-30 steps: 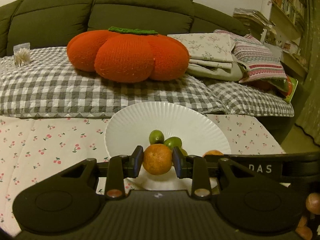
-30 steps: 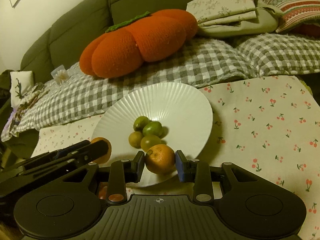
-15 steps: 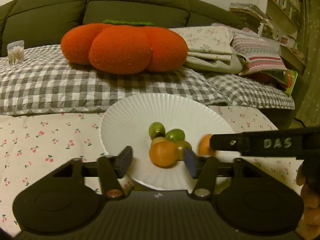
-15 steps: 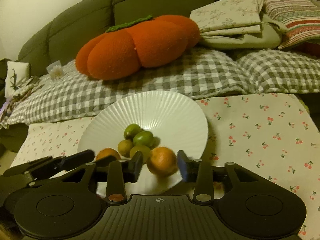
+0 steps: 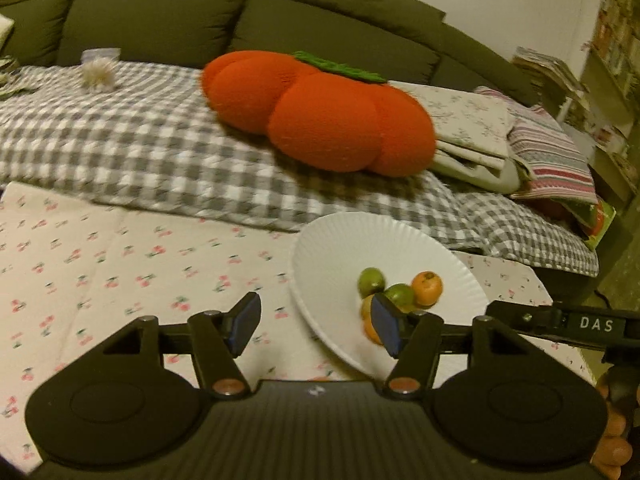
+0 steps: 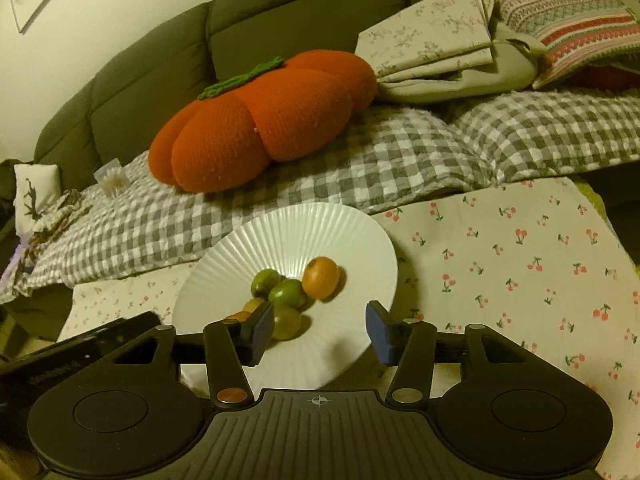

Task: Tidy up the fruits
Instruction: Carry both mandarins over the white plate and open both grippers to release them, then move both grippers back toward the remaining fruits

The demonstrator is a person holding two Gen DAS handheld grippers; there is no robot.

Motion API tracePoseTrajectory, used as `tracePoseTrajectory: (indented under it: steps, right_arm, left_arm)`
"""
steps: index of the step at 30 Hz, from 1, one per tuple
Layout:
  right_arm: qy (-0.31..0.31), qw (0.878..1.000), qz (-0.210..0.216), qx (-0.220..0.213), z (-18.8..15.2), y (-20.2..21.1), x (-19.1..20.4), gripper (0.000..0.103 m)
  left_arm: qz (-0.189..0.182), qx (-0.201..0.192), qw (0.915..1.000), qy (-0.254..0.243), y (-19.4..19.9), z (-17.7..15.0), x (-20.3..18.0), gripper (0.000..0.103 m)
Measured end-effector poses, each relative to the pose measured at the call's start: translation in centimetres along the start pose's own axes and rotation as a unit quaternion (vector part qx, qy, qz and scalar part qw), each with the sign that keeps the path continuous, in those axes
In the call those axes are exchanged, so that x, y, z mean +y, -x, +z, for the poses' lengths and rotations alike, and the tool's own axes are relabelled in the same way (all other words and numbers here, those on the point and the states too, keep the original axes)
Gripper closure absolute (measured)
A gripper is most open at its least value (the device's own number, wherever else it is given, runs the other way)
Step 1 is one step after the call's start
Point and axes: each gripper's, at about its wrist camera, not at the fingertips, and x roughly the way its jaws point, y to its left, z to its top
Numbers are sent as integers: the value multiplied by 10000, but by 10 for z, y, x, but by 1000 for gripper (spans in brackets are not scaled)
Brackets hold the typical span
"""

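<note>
On white plate (image 6: 288, 232), orange (image 6: 320, 277) — beyond spread right claw (image 6: 319, 332)

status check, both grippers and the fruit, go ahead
Left gripper open, empty. Right gripper open, empty. Oranges and green fruits on white plate. Nothing blocking.

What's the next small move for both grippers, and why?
Probably back both off the white plate and look for loose fruit. The left gripper and right gripper are open and empty, and the oranges and green fruits sit on the plate. No loose fruit shows on the cherry-print cloth.
</note>
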Motion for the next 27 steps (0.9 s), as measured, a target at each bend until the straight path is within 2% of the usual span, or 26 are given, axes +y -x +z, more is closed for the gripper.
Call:
tracePoseTrajectory:
  steps: [8, 19, 22, 27]
  right_arm:
    - [-122, 9997, 119, 147, -6, 8, 8, 50]
    - [0, 9989, 387, 247, -17, 29, 27, 50]
    - [5, 9986, 408, 334, -21, 34, 30, 50]
    - [-71, 9961, 615, 636, -32, 38, 36, 50]
  left_arm:
    - [275, 398, 9988, -69, 20, -7, 14, 37]
    - [313, 711, 9956, -521, 42, -22, 1, 37]
    - [383, 913, 9921, -765, 43, -27, -2, 36]
    - [391, 961, 9896, -997, 31, -30, -5, 30]
